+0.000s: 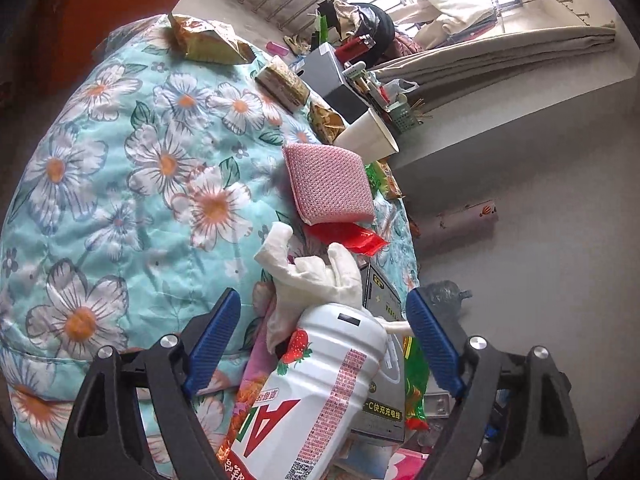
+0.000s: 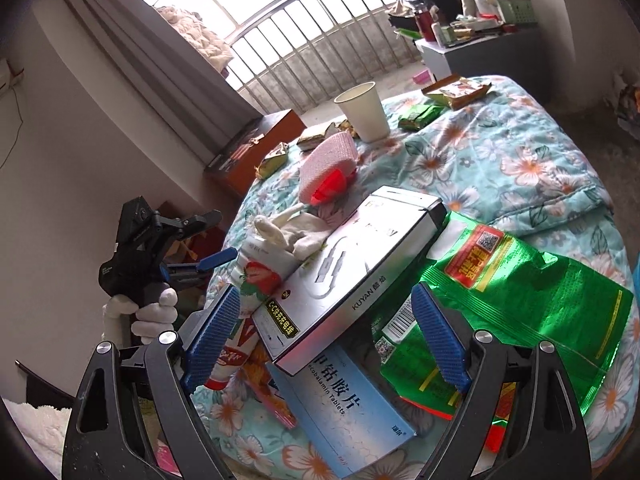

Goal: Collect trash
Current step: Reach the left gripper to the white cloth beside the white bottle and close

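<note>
Trash is piled on a floral quilt (image 1: pixel 120 184). My left gripper (image 1: pixel 325 342) is open, its blue pads on either side of a white strawberry-print bottle (image 1: pixel 320 384) without touching it. A white glove (image 1: pixel 316 276) lies on the bottle's top. Beyond are a pink sponge (image 1: pixel 328 184), a red wrapper (image 1: pixel 352 238) and a paper cup (image 1: pixel 368 136). My right gripper (image 2: pixel 326 336) is open over a silver cable box (image 2: pixel 360 264), which lies on a blue tablet box (image 2: pixel 352 408) and a green foil bag (image 2: pixel 520 296). The left gripper (image 2: pixel 218 240) shows at the left, held by a gloved hand (image 2: pixel 154 314).
Snack wrappers (image 1: pixel 208 40) lie at the quilt's far side, with another green packet (image 2: pixel 420 116) near the paper cup (image 2: pixel 364 112). A cluttered grey cabinet (image 2: pixel 472 56) stands by the barred window, and a brown chest (image 2: pixel 260 144) sits beside the bed.
</note>
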Action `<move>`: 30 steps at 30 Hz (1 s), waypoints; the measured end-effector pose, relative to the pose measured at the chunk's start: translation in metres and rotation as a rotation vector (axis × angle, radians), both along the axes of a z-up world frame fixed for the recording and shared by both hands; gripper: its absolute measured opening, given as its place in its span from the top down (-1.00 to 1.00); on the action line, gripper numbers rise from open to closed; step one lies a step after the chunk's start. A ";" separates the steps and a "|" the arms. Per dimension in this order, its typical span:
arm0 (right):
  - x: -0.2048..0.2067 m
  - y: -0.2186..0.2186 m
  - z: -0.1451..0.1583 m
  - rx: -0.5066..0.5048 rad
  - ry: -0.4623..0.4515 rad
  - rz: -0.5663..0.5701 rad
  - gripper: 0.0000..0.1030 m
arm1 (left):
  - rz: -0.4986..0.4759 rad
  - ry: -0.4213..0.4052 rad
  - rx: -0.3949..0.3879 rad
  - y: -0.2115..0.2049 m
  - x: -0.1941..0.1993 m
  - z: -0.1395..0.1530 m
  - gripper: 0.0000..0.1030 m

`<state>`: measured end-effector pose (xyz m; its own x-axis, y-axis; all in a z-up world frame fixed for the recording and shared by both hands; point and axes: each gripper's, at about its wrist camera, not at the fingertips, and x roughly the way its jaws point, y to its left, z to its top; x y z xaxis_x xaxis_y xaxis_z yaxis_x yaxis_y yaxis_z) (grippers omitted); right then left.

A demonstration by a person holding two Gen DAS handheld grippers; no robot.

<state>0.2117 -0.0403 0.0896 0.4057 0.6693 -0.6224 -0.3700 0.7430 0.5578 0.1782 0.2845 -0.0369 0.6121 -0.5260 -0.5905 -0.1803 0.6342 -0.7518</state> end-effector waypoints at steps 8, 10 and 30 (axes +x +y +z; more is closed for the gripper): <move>0.020 0.004 0.009 0.053 0.022 0.004 -0.60 | -0.074 0.092 0.018 -0.013 0.034 -0.024 -0.22; 0.028 0.007 0.011 0.081 0.038 0.013 -0.60 | -0.086 0.097 0.013 -0.016 0.039 -0.028 -0.08; 0.079 0.025 0.010 0.146 0.148 0.010 -0.51 | -0.071 -0.037 -0.020 -0.006 0.037 -0.026 0.89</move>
